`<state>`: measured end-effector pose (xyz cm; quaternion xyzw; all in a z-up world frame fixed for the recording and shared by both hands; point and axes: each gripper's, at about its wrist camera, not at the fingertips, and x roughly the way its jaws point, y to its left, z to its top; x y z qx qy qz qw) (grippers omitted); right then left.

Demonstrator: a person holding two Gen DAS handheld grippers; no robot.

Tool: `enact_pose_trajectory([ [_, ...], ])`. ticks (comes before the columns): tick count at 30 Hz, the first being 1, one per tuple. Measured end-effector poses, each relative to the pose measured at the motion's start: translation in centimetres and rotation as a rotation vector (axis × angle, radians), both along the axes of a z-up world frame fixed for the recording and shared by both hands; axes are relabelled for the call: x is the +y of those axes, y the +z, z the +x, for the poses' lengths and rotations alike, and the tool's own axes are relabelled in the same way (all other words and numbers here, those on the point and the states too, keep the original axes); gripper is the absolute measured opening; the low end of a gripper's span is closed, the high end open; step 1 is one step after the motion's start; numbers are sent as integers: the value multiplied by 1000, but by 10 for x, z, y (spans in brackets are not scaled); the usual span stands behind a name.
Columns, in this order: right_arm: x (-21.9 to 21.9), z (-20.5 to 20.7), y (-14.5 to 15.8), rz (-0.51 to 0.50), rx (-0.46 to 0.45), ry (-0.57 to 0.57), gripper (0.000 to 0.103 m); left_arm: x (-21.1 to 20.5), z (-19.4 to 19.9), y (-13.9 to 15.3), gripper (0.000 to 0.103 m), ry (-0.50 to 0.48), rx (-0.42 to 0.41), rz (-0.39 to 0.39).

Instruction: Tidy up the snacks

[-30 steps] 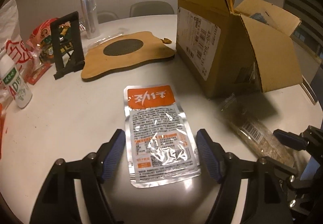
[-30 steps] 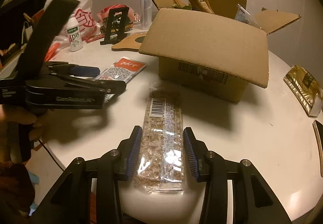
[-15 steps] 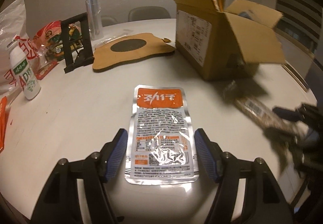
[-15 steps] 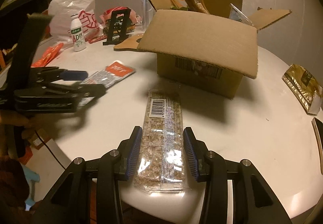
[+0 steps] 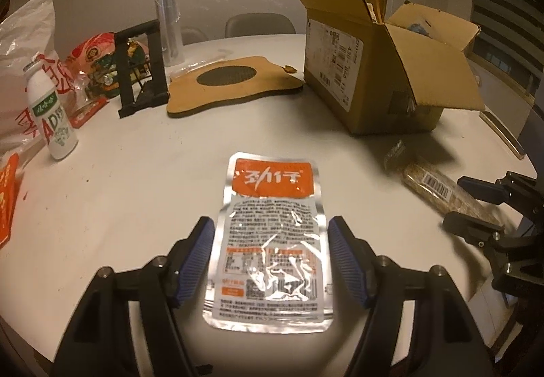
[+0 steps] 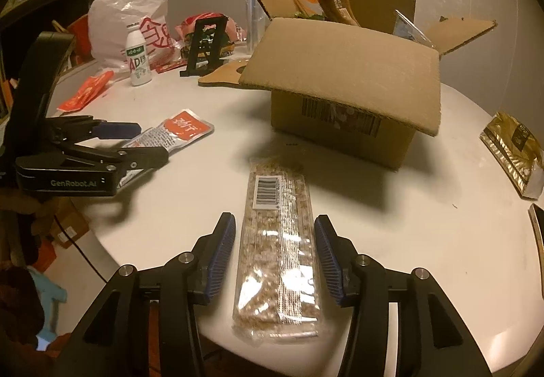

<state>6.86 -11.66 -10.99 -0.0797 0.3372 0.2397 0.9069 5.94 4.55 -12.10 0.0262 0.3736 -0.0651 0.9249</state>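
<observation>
A silver pouch with an orange top (image 5: 270, 234) lies flat on the white table (image 5: 136, 193). My left gripper (image 5: 271, 258) straddles it, open, its blue pads close beside the pouch's long edges. In the right wrist view the same pouch (image 6: 180, 128) sits between the left gripper (image 6: 149, 142) fingers. A clear pack of grain bars (image 6: 278, 258) lies on the table near its front edge. My right gripper (image 6: 274, 234) is around it with its jaws opening and a thin gap on each side. The open cardboard box (image 6: 340, 70), with several snacks inside, stands just beyond.
A white bottle (image 5: 51, 118), a black stand (image 5: 141, 67), a wooden board (image 5: 234, 84) and a clear tube (image 5: 166, 13) stand at the back left. Red packets (image 6: 85, 94) and a white plastic bag (image 6: 132, 19) lie left, a gold packet (image 6: 513, 152) right.
The left gripper drew back a little from the box and its jaws narrowed slightly around the pouch. The right gripper's pads have parted from the bar pack.
</observation>
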Motion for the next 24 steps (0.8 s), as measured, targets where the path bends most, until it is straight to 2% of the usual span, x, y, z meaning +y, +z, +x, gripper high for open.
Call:
enact_pose_trajectory([
  [2, 2, 2, 0, -2, -8, -6, 42, 0, 0, 0, 66, 0, -2, 0],
  [3, 2, 3, 0, -2, -10, -8, 37, 0, 0, 0, 65, -1, -4, 0],
  [9, 3, 4, -1, -3, -22, -11, 37, 3, -2, 1, 65, -8, -4, -17],
  [17, 7, -1, 17, 52, -50, 76, 36, 14, -15, 18, 65, 8, -50, -30],
  [24, 18, -5, 22, 86, -31, 168, 37, 34, -26, 30, 65, 46, -82, -53],
])
